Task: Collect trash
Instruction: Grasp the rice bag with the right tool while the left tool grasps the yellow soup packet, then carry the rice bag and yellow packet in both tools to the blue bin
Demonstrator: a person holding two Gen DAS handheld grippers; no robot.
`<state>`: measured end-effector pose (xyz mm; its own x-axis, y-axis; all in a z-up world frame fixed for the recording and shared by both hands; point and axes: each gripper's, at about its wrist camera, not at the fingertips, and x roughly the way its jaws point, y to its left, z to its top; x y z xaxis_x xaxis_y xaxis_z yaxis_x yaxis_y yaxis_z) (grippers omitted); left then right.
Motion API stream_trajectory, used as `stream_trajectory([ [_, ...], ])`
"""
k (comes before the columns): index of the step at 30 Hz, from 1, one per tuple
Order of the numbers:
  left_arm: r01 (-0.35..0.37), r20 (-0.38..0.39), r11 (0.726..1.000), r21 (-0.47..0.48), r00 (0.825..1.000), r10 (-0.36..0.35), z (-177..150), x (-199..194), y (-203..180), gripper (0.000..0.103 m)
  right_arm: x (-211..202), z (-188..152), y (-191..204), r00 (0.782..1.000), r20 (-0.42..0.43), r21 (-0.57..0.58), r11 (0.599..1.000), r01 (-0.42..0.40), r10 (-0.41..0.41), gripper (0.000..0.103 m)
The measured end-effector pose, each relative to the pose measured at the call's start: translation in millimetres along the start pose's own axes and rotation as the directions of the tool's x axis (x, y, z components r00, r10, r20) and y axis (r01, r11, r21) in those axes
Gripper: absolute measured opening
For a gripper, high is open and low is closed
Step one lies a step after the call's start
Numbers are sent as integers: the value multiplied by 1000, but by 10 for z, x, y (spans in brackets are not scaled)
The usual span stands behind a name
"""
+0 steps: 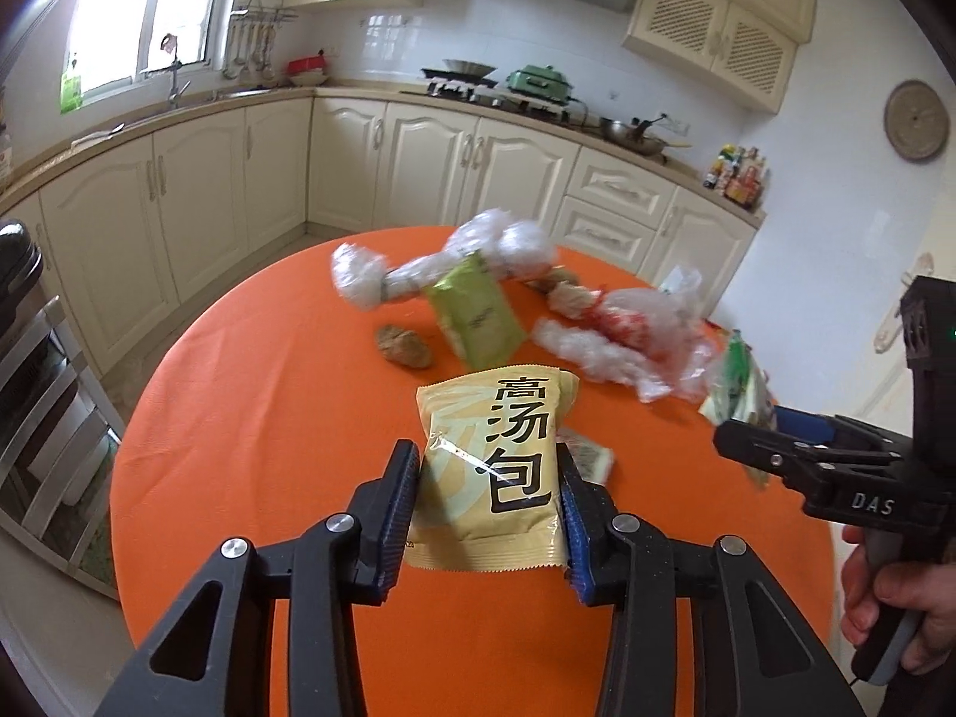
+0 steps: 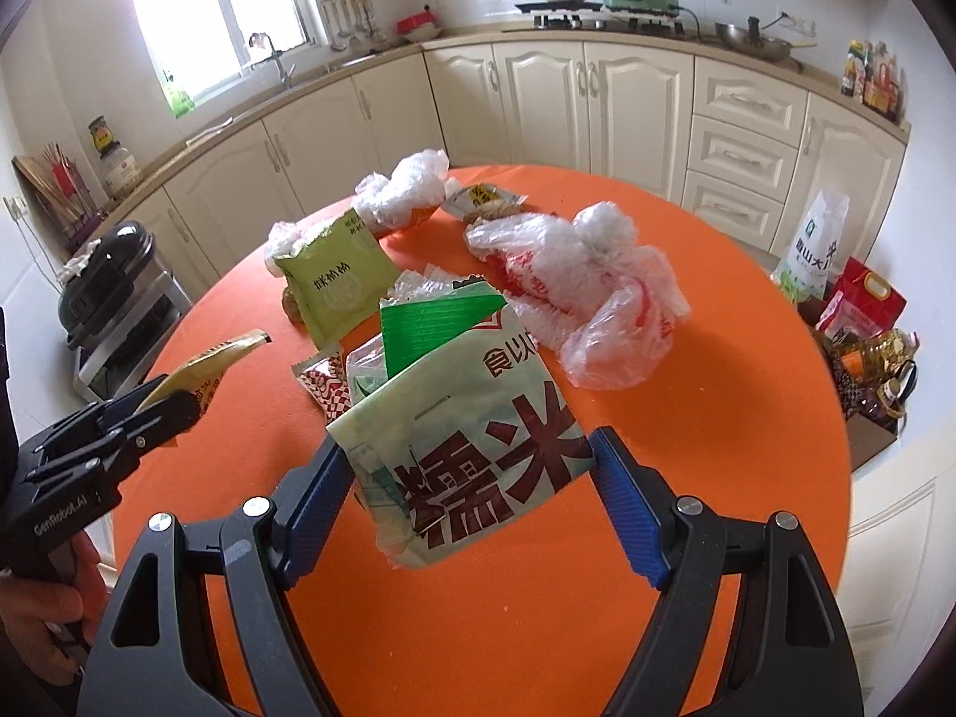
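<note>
Left hand-held gripper (image 1: 490, 508): tipped downward over the near edge of the round orange tabletop (image 1: 239, 418). Blue ribbed pads pressed on both long edges of a flat yellow foil soup packet with large black characters (image 1: 499, 466); the packet is clamped, upright between the fingers, lifted clear of the cloth. Only the black finger linkages show in the left wrist view.

Right hand-held gripper (image 2: 472, 502): also pitched down over the tabletop's near side. Jaws stand wide, blue pads on either side of a pale green plastic rice bag with big dark red characters (image 2: 478, 448); the left pad touches the bag's edge, the right sits at its corner. The bag hangs crumpled between them, a green card insert sticking out of its top. Held, as far as the view shows.

From the right wrist view, the left gripper sits at the tabletop's left edge, fingers level, a bare hand (image 2: 36, 615) wrapped round its grip.

Just beyond the rice bag: a small red-and-white checked sachet (image 2: 322, 385) on the cloth. Further in, toward the tabletop's middle: a light green square packet (image 2: 337, 281), and a crumpled clear plastic bag with red print (image 2: 597, 293). Farthest, at the tabletop's far rim: bunched clear plastic wrap (image 2: 406, 185).
</note>
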<state>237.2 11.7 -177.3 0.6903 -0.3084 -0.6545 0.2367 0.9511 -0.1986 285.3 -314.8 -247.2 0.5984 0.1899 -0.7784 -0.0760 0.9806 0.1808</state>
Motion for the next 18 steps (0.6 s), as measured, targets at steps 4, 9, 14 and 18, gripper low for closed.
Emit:
stream_trajectory([
  [4, 36, 33, 998, 50, 999, -37, 40, -166, -333, 39, -266, -24, -41, 999, 45, 12, 1000, 8, -8, 80],
  [9, 79, 70, 991, 110, 994, -87, 87, -371, -725, 39, -637, -80, -191, 994, 102, 36, 999, 37, -41, 80],
  [14, 142, 86, 975, 169, 984, -159, 125, -485, -1178, 39, -1042, -180, -462, 984, 152, 82, 993, 84, -96, 80],
  [18, 220, 72, 950, 221, 968, -241, 131, -495, -1624, 39, -1411, -324, -807, 967, 186, 145, 978, 147, -173, 80],
])
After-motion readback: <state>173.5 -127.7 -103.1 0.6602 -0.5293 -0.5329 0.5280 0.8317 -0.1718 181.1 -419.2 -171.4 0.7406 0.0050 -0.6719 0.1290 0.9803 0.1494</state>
